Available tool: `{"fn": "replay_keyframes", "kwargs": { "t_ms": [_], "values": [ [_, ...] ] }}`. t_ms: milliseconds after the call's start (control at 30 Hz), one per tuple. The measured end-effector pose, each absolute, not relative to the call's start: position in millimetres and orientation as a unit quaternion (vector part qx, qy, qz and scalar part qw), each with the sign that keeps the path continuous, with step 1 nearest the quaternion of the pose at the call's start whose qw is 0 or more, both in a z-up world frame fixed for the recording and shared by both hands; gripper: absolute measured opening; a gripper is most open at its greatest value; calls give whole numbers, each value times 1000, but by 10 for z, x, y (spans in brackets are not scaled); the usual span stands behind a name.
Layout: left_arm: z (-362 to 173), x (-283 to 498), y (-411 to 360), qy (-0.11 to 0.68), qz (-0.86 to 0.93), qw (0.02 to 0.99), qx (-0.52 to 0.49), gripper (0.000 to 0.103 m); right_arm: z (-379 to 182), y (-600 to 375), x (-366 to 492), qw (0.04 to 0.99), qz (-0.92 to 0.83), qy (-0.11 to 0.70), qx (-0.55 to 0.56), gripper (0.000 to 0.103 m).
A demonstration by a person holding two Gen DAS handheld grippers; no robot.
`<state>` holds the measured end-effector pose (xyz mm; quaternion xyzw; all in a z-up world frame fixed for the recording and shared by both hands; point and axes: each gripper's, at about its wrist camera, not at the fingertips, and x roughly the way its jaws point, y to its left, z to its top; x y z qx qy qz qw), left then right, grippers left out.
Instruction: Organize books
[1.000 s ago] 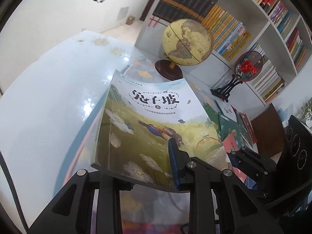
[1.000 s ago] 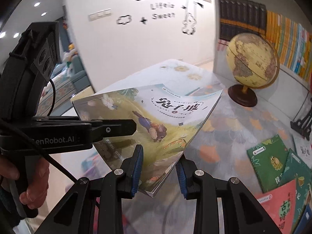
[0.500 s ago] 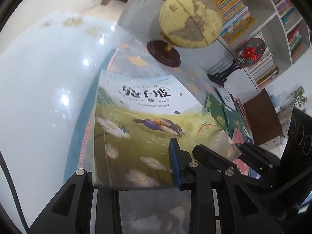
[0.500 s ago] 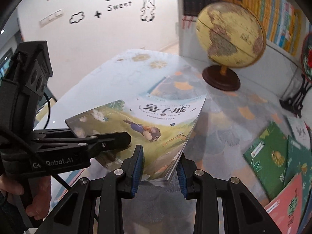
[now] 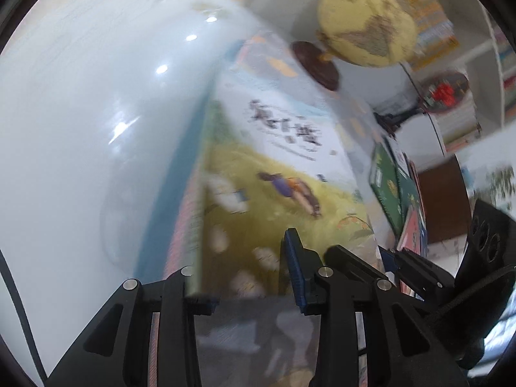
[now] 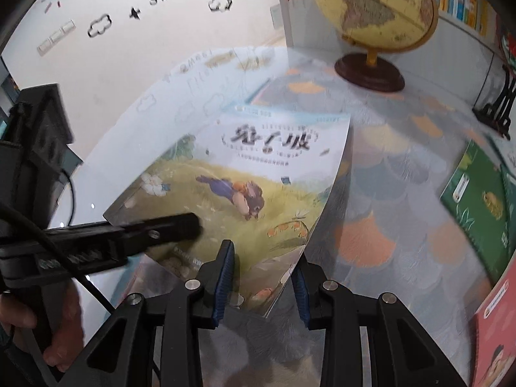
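Both grippers clamp one picture book (image 6: 245,187) low in the centre of the frame: the left gripper (image 5: 245,277) on its near left edge, the right gripper (image 6: 261,277) on its lower right corner. A globe (image 6: 374,16) stands upper right; green books (image 6: 477,206) lie at right on the table (image 6: 387,193).

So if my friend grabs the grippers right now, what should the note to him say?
Left gripper: jaws clamped on the near edge of the rabbit picture book, one above the cover, one below.
Right gripper: jaws apart around the book's near right corner; whether they pinch it is unclear.
The book is low over the patterned table mat, left of the globe.
Other books lie spread on the right.
Done: this book is picked up.
Left: set it down, then gather the spread ones.
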<state>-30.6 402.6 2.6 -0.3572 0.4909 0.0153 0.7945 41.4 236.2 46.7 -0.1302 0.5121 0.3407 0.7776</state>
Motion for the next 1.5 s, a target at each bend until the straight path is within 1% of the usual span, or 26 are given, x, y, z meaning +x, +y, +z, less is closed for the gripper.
{"fn": "replay_keyframes", "kwargs": {
  "t_ms": [133,233,500,700,833,933,1067,1100,1133,1400,1500],
  "values": [
    [-49,-654,4192,492,65,784,-373,33,393,2364,326,770,331,521,-161,36],
    [0,-872,4230,488,74,784,-376,33,353,2213,279,769,317,533,-154,36],
    [239,-963,3875,489,38,794,-359,33,529,1604,-4,785,296,532,-113,36],
    [452,-712,3212,494,-32,805,-326,33,785,1125,-95,807,269,519,-89,37],
    [559,-499,2693,503,-75,807,-300,33,930,763,22,824,246,505,-70,37],
    [610,-374,2323,509,-94,807,-285,33,986,392,110,833,227,501,-51,41],
    [643,-221,1862,517,-95,805,-275,33,996,-245,323,837,212,503,-17,42],
    [642,-182,1741,517,-96,804,-278,33,993,-406,384,837,207,506,-14,42],
    [631,-136,1625,519,-97,802,-280,36,992,-524,428,838,203,507,-12,42],
    [478,92,689,544,-97,790,-265,36,894,-1850,960,836,168,522,19,42],
    [370,146,425,554,-94,782,-269,36,821,-2135,1135,830,173,529,30,42]
  ]
}}
